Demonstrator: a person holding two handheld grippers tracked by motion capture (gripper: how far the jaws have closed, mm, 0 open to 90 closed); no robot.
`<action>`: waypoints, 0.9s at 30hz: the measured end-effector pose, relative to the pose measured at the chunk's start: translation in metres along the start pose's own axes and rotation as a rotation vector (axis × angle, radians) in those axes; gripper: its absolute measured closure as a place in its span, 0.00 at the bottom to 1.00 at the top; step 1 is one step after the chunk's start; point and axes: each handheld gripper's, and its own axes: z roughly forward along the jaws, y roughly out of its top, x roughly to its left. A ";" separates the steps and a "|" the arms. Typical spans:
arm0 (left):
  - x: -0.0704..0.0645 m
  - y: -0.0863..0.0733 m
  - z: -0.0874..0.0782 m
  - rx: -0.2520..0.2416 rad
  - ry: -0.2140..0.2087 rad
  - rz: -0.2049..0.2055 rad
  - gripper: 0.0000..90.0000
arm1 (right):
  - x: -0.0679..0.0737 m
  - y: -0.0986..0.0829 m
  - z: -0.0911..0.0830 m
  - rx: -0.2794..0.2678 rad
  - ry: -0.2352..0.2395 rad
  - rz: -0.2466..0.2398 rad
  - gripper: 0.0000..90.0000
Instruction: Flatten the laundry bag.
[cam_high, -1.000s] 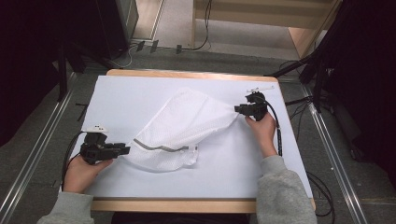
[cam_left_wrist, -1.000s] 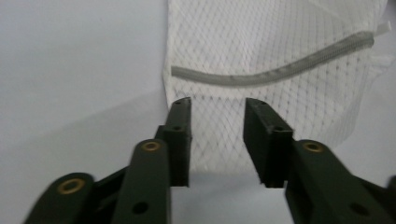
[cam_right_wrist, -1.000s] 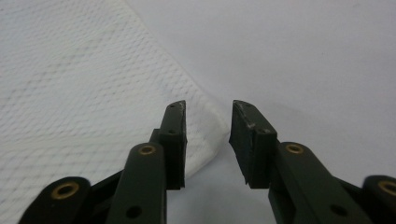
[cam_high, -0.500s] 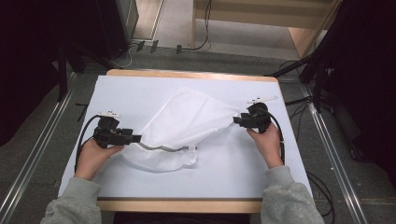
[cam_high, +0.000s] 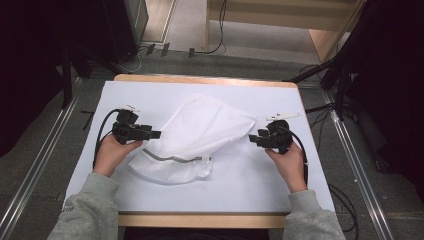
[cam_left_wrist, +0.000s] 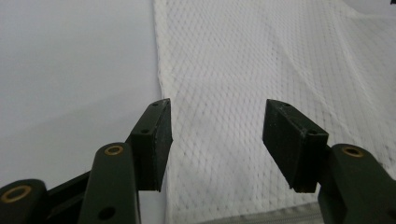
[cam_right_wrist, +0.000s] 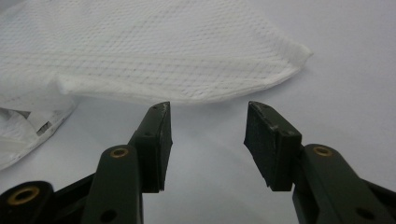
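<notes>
Now, by label:

Mesh bag: a white mesh laundry bag (cam_high: 195, 137) lies slantwise in the middle of the table (cam_high: 240, 185), between the two tools.

Left tool: the left tool (cam_high: 152, 134) sits at the bag's left edge, its jaws spread; in the left gripper view (cam_left_wrist: 217, 137) the gap between them is over the netting, one jaw close to the bag's edge, nothing pinched.

Right tool: the right tool (cam_high: 251, 137) is just beside the bag's far right corner, jaws spread and empty; the right gripper view (cam_right_wrist: 208, 140) shows bare table between them and the bag's hem just ahead.

High view alone: both hands, grey sleeves, the grey zipper (cam_high: 175, 159) running across the bag's near end.

Right gripper view alone: a small printed label (cam_right_wrist: 44, 127) at the crumpled end of the bag.

Textures: fine diamond-pattern netting, soft and slightly rumpled, with a folded hem; matte black jaw pads with brass-coloured rivets; smooth white table top with a wooden rim.
</notes>
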 end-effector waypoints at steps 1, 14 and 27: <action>0.000 0.002 0.002 0.003 -0.004 0.000 0.49 | 0.002 -0.001 -0.001 0.003 0.003 -0.003 0.58; 0.001 0.005 0.019 -0.008 0.013 0.034 0.65 | 0.016 -0.017 -0.009 0.005 0.043 0.009 0.55; 0.008 0.013 0.038 0.016 0.008 0.028 0.65 | 0.036 -0.031 -0.011 0.008 0.069 -0.013 0.48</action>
